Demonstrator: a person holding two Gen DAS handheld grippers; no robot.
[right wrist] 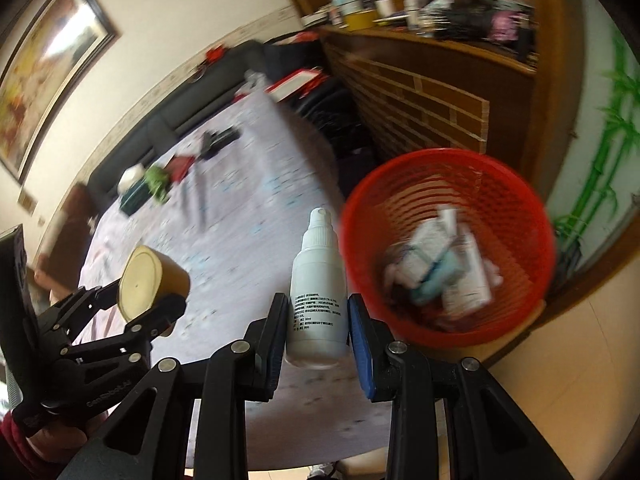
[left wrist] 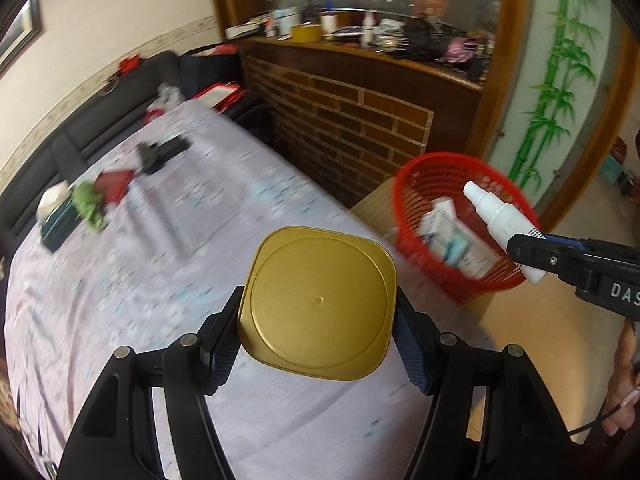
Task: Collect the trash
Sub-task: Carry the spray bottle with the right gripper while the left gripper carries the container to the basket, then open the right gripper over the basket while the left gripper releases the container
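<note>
While right gripper [right wrist: 318, 340] clamps it, spray bottle [right wrist: 318, 292] stands upright — nozzle up.

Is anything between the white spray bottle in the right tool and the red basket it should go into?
Nothing visible. The bottle, clamped in the right tool, sits just left of the basket, whose mouth is open, with cartons lying low inside. The left tool holds the gold jar well off to the side.
</note>
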